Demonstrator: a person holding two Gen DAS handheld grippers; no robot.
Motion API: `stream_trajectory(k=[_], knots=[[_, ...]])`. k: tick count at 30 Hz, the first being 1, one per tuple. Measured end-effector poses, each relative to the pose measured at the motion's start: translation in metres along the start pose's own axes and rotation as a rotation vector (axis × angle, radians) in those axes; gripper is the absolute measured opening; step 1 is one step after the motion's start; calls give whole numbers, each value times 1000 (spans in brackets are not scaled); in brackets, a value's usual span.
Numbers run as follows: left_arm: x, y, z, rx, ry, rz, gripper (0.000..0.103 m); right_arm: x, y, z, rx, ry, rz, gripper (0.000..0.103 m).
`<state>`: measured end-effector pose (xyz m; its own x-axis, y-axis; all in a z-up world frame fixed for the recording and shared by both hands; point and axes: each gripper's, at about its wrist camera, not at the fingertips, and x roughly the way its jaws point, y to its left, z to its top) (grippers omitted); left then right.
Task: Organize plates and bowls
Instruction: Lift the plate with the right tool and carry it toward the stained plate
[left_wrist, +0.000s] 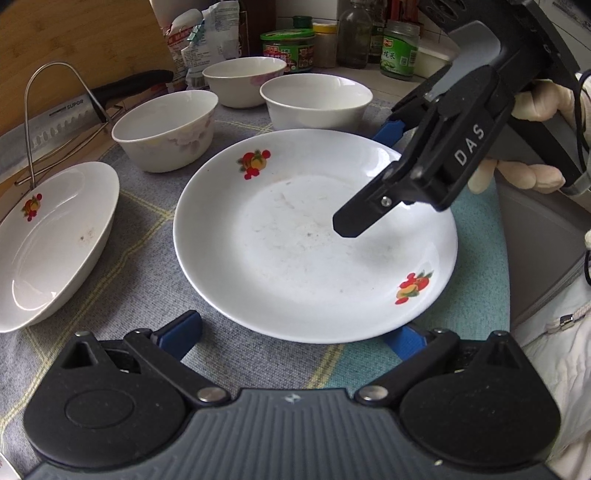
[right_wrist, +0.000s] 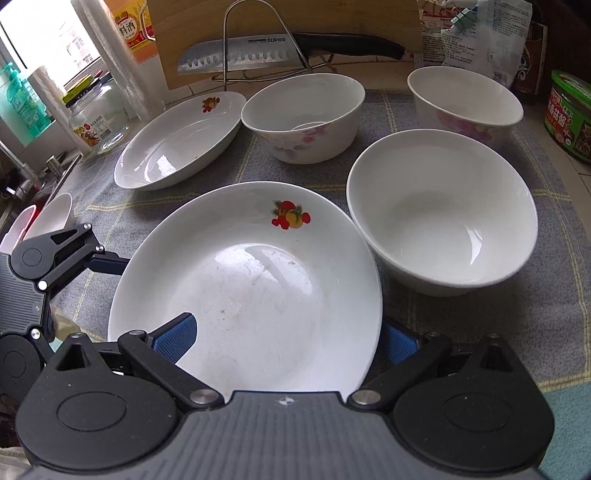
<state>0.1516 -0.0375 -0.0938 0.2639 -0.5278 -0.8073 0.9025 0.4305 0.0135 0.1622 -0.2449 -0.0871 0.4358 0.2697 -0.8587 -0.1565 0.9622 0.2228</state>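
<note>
White, with red-and-yellow fruit prints on its rim, the fruit-print plate (left_wrist: 295, 240) lies near the front edge of the bench, on the grey checked cloth (right_wrist: 535, 314). Its middle is smeared with faint residue.

My left gripper (left_wrist: 293, 338) has its jaws wide apart. One blue finger sits on the cloth clear of the plate's left side, and the other is tucked under the near rim. Whether it touches the rim, I cannot tell.

My right gripper (right_wrist: 288, 339) comes in from the plate's right side, held in my gloved hand (left_wrist: 535, 107). Its jaws are also spread wide and straddle the rim: one finger hangs over the plate's inside, the other is outside and below the edge. Neither jaw presses on the porcelain.

Toward the left edge of the cloth is the second plate (left_wrist: 48, 240), of the same pattern and tilted. Behind the two plates stand three bowls, upright. The plain white bowl (right_wrist: 439, 210) is just beside the fruit-print plate, at its back right. The left floral bowl (right_wrist: 303, 114) stands just beside the second plate, and the right floral bowl (right_wrist: 465, 99) is at the cloth's back edge.

Along the back of the bench a knife (right_wrist: 258, 55) rests in a wire rack (left_wrist: 48, 103) in front of a wooden cutting board (left_wrist: 74, 33).
</note>
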Motion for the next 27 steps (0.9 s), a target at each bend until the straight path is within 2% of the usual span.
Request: stream_trajectory(k=[4,7,15,27], knots=[[2,3,2,50,4,-34,103,4,16,-5,-94,10,-73,103],[3,7,3,90,8,-64,103,5,19,-5,-118,20,-95,103],[4,9,6,202,2,-121,102,3,7,1,-49,29,-38,103],[7,19,9,236,3,-170,102,-1,-3,9,26,37,45,103]])
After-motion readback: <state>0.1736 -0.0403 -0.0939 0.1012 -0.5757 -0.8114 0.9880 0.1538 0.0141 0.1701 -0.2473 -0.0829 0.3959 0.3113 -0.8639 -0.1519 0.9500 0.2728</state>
